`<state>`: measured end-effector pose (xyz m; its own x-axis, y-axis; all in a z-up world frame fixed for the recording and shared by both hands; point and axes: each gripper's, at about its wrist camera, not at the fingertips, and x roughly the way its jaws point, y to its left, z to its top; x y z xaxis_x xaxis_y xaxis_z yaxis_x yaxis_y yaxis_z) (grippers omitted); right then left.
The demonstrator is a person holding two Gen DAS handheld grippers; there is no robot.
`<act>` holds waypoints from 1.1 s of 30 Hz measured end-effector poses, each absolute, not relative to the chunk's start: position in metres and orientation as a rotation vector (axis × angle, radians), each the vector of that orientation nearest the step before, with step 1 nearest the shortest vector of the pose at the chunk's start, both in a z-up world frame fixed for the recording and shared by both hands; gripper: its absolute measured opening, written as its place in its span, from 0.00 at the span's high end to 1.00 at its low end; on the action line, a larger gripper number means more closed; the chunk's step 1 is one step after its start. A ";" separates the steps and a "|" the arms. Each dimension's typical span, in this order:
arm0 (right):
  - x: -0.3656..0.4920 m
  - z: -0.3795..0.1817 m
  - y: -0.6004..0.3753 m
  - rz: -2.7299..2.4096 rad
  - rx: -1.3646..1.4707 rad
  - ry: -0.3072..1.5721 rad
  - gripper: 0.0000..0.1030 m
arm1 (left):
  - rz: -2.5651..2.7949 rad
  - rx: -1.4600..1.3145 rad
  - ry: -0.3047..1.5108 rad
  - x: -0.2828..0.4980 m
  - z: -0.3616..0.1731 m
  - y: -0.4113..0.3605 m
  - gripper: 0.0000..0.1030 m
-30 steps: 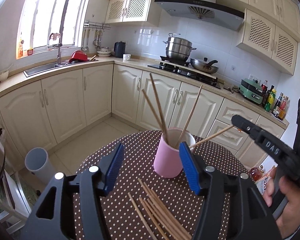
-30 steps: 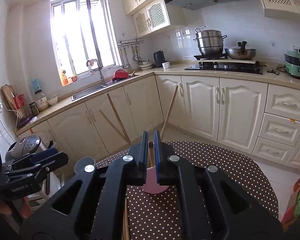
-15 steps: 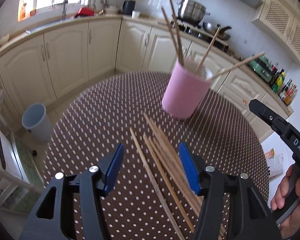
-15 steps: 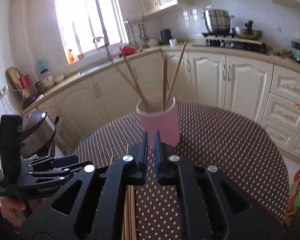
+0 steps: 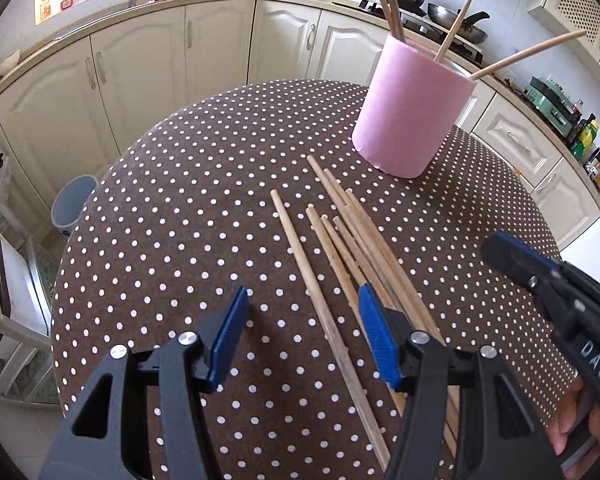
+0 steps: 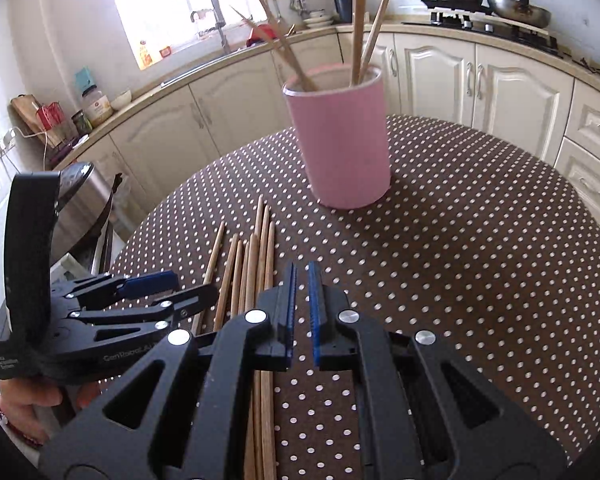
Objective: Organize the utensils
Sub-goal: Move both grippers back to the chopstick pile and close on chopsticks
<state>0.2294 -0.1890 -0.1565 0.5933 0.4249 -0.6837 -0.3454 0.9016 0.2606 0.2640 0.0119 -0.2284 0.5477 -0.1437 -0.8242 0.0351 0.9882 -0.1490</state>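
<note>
A pink cup (image 5: pixel 412 112) (image 6: pixel 340 140) stands on the brown dotted table (image 5: pixel 180 220) (image 6: pixel 460 260) with several chopsticks upright in it. Several loose wooden chopsticks (image 5: pixel 340 248) (image 6: pixel 252 260) lie flat in front of the cup. My left gripper (image 5: pixel 303 292) (image 6: pixel 180 288) hangs open just above them. The leftmost chopstick (image 5: pixel 300 248) runs between its blue pads, which do not touch it. My right gripper (image 6: pixel 301 276) (image 5: pixel 496 246) is shut on nothing, to the right of the pile and pointing toward the cup. A hand (image 5: pixel 572 432) holds its grip.
Cream kitchen cabinets (image 5: pixel 140 64) curve around behind the table. A grey bin (image 5: pixel 70 204) stands on the floor off the far left edge. A steel appliance (image 6: pixel 80 200) sits close to the table's left side. Bare cloth lies right of the cup (image 6: pixel 500 220).
Both grippers have sunk toward the table and tipped downward. The loose chopsticks now lie under the left jaws. The cup sits higher and larger in both views. Neither gripper's opening changed.
</note>
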 end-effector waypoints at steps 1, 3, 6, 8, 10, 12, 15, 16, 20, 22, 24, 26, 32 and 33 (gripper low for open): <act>0.230 -0.159 -0.187 0.454 0.101 0.828 0.93 | -0.103 -0.112 0.983 0.264 -0.229 0.011 0.45; 0.232 -0.163 -0.184 0.463 0.094 0.842 0.93 | -0.098 -0.099 0.979 0.268 -0.230 0.008 0.45; 0.235 -0.168 -0.179 0.479 0.084 0.868 0.93 | -0.092 -0.058 0.970 0.270 -0.231 0.003 0.46; 0.238 -0.172 -0.175 0.493 0.072 0.891 0.93 | -0.083 -0.041 0.963 0.270 -0.231 0.002 0.52; 0.241 -0.176 -0.170 0.503 0.057 0.911 0.93 | -0.063 -0.017 0.961 0.269 -0.229 0.003 0.63; 0.242 -0.179 -0.165 0.510 0.043 0.925 0.93 | -0.068 -0.020 0.964 0.270 -0.229 0.006 0.69; 0.245 -0.185 -0.156 0.500 0.013 0.944 0.93 | -0.070 -0.019 0.964 0.271 -0.228 0.009 0.73; 0.246 -0.186 -0.154 0.496 0.008 0.948 0.93 | -0.071 -0.017 0.963 0.271 -0.228 0.010 0.73; 0.248 -0.188 -0.148 0.485 -0.010 0.956 0.93 | -0.074 -0.010 0.964 0.271 -0.228 0.016 0.77; 0.249 -0.185 -0.146 0.479 -0.007 0.943 0.93 | -0.075 -0.010 0.966 0.272 -0.228 0.018 0.80; 0.250 -0.182 -0.146 0.484 -0.001 0.936 0.93 | -0.075 -0.009 0.967 0.271 -0.228 0.020 0.84; 0.252 -0.182 -0.147 0.492 -0.014 0.946 0.93 | -0.076 -0.016 0.970 0.273 -0.227 0.021 0.86; 0.257 -0.181 -0.143 0.493 -0.020 0.955 0.93 | -0.088 0.004 0.965 0.274 -0.228 0.017 0.86; 0.257 -0.180 -0.143 0.495 -0.015 0.950 0.92 | -0.093 0.004 0.963 0.274 -0.228 0.015 0.86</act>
